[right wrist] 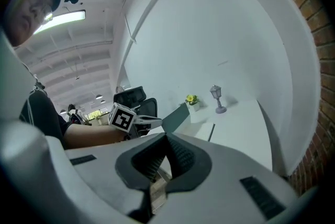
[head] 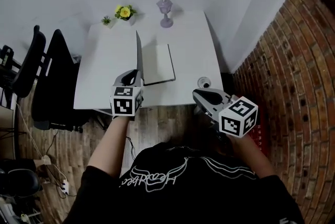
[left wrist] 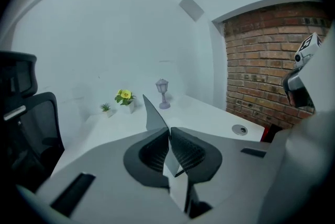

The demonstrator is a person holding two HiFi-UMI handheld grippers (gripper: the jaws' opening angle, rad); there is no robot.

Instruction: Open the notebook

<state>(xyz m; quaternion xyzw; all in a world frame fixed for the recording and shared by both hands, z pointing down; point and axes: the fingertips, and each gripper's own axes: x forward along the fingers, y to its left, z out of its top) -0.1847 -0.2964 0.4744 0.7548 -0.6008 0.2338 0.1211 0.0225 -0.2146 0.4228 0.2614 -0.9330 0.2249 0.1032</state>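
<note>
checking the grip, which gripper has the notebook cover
The left gripper: its jaws pinch the raised notebook cover; the right gripper hangs apart, holding nothing.

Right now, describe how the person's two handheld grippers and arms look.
Both the left gripper and the right gripper are light grey plastic shells with dark ribbed pads. Each carries a white cube printed with black square markers. No cables show. The person wears a black short-sleeved T-shirt with white script print, and the forearms are unsleeved.
</note>
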